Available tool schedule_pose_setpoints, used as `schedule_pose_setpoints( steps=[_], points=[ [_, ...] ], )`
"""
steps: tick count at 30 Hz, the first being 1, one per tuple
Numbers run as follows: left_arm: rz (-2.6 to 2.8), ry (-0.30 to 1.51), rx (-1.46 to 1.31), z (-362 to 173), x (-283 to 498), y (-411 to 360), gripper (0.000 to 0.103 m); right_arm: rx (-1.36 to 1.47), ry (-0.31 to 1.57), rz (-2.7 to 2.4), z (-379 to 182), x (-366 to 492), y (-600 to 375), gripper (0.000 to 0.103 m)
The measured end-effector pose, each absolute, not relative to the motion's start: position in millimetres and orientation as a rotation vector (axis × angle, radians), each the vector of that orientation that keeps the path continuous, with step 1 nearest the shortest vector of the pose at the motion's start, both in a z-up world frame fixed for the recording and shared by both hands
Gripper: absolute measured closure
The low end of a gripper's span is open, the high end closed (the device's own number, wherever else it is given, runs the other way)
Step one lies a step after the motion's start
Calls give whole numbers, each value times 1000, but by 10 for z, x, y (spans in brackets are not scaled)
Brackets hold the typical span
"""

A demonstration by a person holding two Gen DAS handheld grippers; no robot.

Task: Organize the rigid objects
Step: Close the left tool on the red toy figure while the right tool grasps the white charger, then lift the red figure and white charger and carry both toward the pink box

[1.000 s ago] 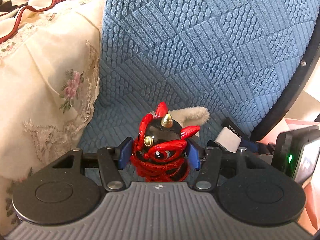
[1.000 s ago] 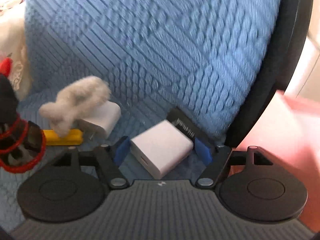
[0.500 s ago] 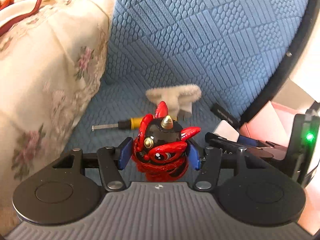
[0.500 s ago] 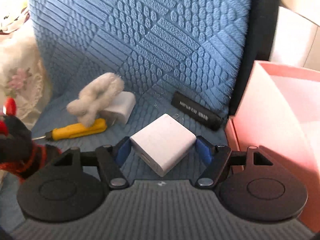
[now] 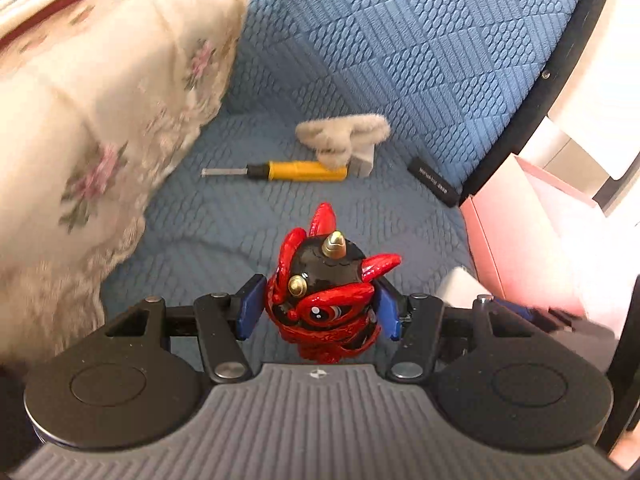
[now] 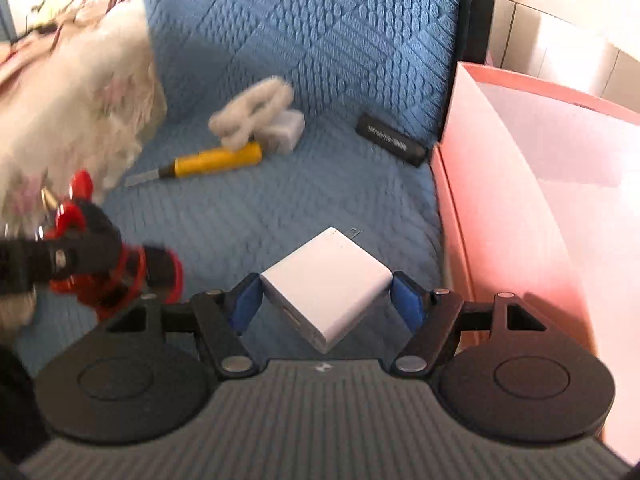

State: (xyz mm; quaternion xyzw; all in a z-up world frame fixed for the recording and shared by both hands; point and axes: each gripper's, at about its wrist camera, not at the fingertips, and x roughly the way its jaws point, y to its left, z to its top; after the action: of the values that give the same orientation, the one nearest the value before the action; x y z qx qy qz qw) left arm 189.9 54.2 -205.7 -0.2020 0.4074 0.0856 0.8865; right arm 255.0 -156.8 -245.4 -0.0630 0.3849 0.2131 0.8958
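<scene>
My left gripper (image 5: 320,312) is shut on a red and black dragon-head figurine (image 5: 326,292) and holds it above the blue chair seat (image 5: 224,224). My right gripper (image 6: 326,304) is shut on a white cube charger (image 6: 326,284), also above the seat. The figurine shows blurred at the left of the right wrist view (image 6: 92,248). On the seat lie a yellow-handled screwdriver (image 5: 296,171), a second white charger (image 6: 284,130), a fluffy beige plush piece (image 5: 340,134) and a black stick-shaped device (image 5: 434,181).
A pink open box (image 6: 520,200) stands right of the chair. A floral cream blanket (image 5: 92,100) lies over the seat's left side. The chair's blue backrest (image 5: 420,40) with a black rim rises behind the objects.
Both grippers have pulled back and risen from the seat with their objects held. The screwdriver, second charger and black stick have come into fuller view. The pink box now fills more of the right.
</scene>
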Motion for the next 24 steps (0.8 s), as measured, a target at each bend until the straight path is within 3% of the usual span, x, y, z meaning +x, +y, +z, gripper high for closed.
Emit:
schedule_pose_setpoints(
  steps=[7,21,24],
  points=[
    [163,860,-455,-2118,1770,456,40,-145,833,429,-2532,2381,-1741,31],
    [168,874,-468,-2172,1867,474,40,169,941,297,-2745,2411,-1919,27],
    [169,875,-464,-2176,1876,471,40,139,924,279,-2756,2415,-1864,33]
  ],
)
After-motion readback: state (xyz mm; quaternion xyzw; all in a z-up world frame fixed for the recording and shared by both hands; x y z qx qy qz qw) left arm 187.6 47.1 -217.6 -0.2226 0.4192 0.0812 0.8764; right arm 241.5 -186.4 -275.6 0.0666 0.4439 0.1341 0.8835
